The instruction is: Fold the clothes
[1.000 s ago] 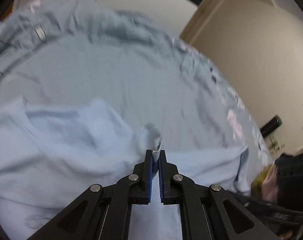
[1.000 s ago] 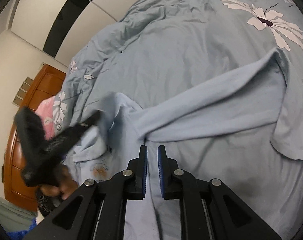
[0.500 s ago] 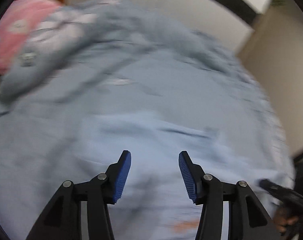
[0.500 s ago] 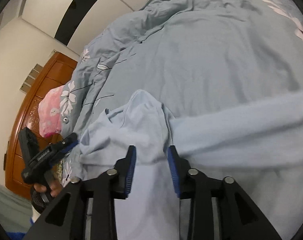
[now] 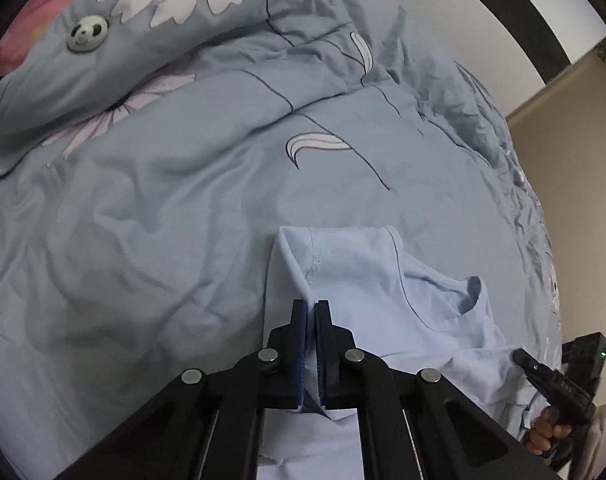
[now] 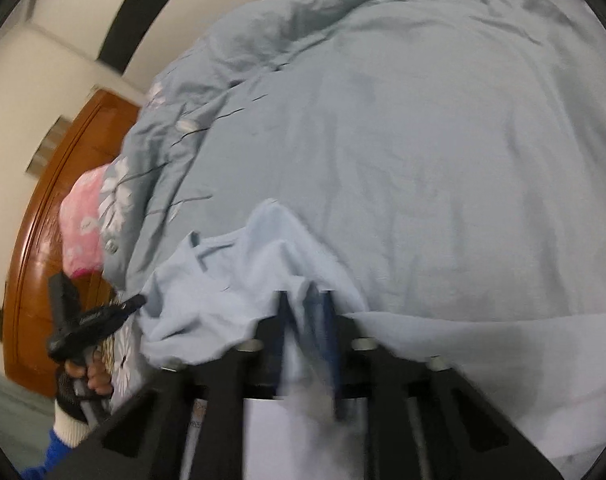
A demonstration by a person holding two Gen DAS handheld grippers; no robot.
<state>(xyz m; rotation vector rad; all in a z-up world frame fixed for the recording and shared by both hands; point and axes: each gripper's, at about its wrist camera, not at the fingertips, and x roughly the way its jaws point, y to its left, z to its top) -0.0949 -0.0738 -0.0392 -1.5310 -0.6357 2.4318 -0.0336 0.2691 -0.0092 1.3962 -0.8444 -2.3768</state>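
Observation:
A pale blue t-shirt (image 5: 367, 280) lies rumpled on a blue-grey floral duvet (image 5: 163, 200). My left gripper (image 5: 311, 308) is shut on a fold of the shirt near its sleeve hem; the neck opening (image 5: 473, 292) lies to the right. The right gripper (image 5: 543, 372) shows at the lower right of that view, touching the shirt's edge. In the right wrist view the shirt (image 6: 231, 280) bunches over my right gripper (image 6: 307, 300), which is blurred and nearly shut with cloth between the fingers. The left gripper (image 6: 103, 316) is at the left there.
A pillow (image 5: 103, 40) in floral cover with a panda button lies at the upper left, a pink pillow (image 6: 79, 220) beside it. A wooden headboard (image 6: 43, 220) stands at the bed's left end. White walls (image 5: 483, 20) lie beyond the duvet.
Both grippers opened half a second ago and have closed again on new spots of the shirt. The left one has moved to the sleeve side; the shirt has bunched toward the right gripper.

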